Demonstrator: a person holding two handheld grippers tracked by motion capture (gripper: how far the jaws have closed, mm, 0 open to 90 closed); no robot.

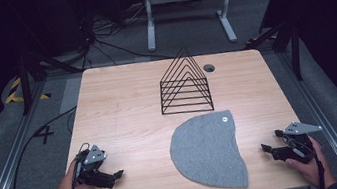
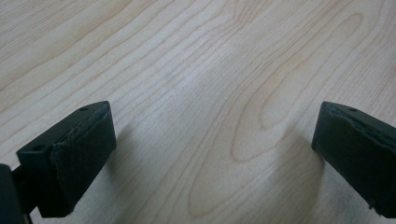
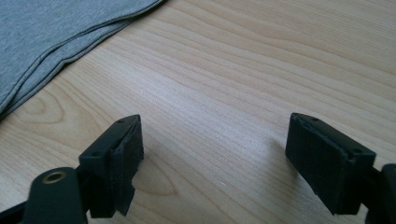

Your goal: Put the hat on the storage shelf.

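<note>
A grey folded cloth lies on the wooden table, near its front edge and right of centre. Its layered hem reaches into the top left of the right gripper view as the cloth. Behind it stands a black wire rack shaped like a row of triangles. My left gripper rests low over the table at the front left, held by a hand, open with bare wood between its jaws. At the front right my right gripper points toward the cloth, open and empty.
A small round hole sits in the tabletop behind the rack. Metal rails run along both sides of the table. Cables and a white frame lie on the floor beyond the far edge.
</note>
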